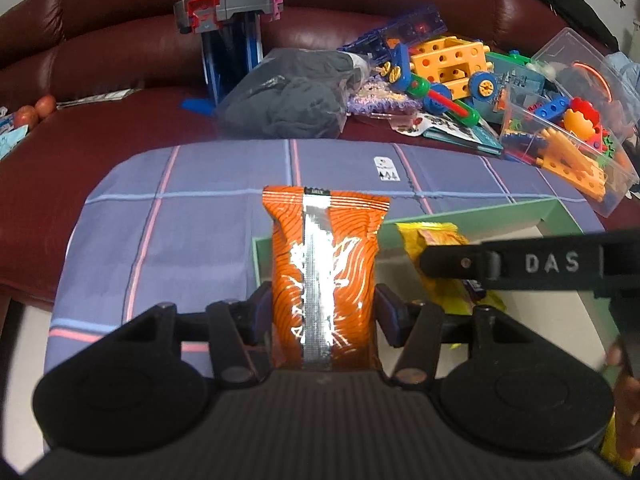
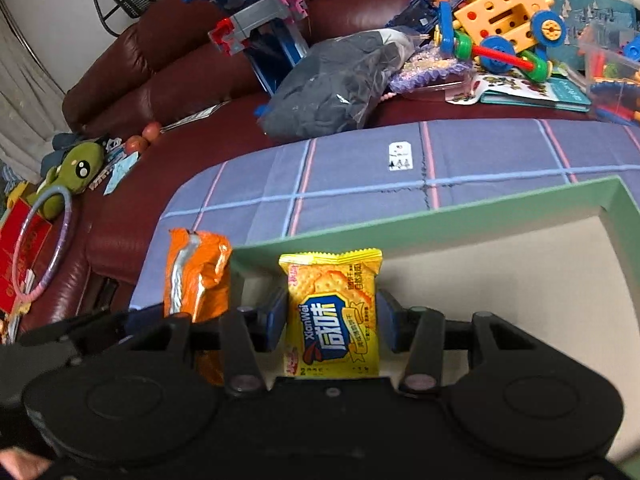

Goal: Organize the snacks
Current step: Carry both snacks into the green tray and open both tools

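1. Orange foil first: my left gripper [image 1: 324, 312] has the orange packet [image 1: 324, 276] between its jaws, seam side up. The pads look just clear of its sides rather than pressing, so I take this as a grip loosening, since the packet hangs over the near-left corner of the box [image 1: 472, 216].
2. My right gripper [image 2: 332, 316] is clamped on the yellow packet [image 2: 334, 312] by its flanks, print facing the camera, so the packet stays upright and easy to lay flat.
3. That yellow packet is over the box's pale floor, inside the green rim, near the left wall.
4. Both packets sit side by side at the same end; I judge that I'm starting a row there to leave the rest of the box free.
5. The box rests on the checked cloth [image 1: 192, 216], apart from the toys [image 1: 452, 68] on the sofa [image 1: 120, 24], so nothing crowds the drop.
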### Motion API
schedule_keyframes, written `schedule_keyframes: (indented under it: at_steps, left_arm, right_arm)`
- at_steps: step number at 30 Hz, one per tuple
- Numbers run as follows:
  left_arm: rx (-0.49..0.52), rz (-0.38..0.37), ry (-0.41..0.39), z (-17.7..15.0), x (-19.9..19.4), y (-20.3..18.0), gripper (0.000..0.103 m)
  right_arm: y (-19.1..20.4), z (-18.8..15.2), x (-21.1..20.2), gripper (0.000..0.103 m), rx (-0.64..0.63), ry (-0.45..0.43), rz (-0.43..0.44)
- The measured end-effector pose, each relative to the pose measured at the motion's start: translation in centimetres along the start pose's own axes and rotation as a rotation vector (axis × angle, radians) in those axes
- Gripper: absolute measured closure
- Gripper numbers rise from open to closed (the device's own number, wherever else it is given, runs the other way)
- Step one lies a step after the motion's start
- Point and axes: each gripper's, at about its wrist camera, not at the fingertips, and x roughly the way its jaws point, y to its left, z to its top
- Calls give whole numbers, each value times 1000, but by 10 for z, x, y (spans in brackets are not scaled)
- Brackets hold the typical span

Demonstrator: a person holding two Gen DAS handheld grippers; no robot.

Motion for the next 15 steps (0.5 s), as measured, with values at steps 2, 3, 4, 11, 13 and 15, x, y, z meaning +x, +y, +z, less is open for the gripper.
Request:
schedule_keyframes:
  at_steps: [2, 3, 4, 11, 13, 15]
  left_arm:
    - [-6, 20, -22, 1, -2, 0, 25]
    - [-10, 28, -41, 0, -5, 1, 11]
    - [-9, 37, -60, -1, -10, 0, 6]
    - [-20, 43, -67, -11, -30, -1, 2]
    - [-21, 41, -60, -19, -37, -2, 1]
    - [-20, 40, -46, -28, -42, -3, 1]
  right_arm:
    - [1, 8, 7, 53, 1, 4, 18]
    - [1, 10, 9, 48, 11, 1, 23]
    - [1, 12, 10, 42, 19, -8, 29]
    - [-12, 8, -10, 14, 52, -47, 25]
    - [-15, 1, -19, 14, 53, -42, 25]
    - [-17, -8, -28, 14, 59, -36, 26]
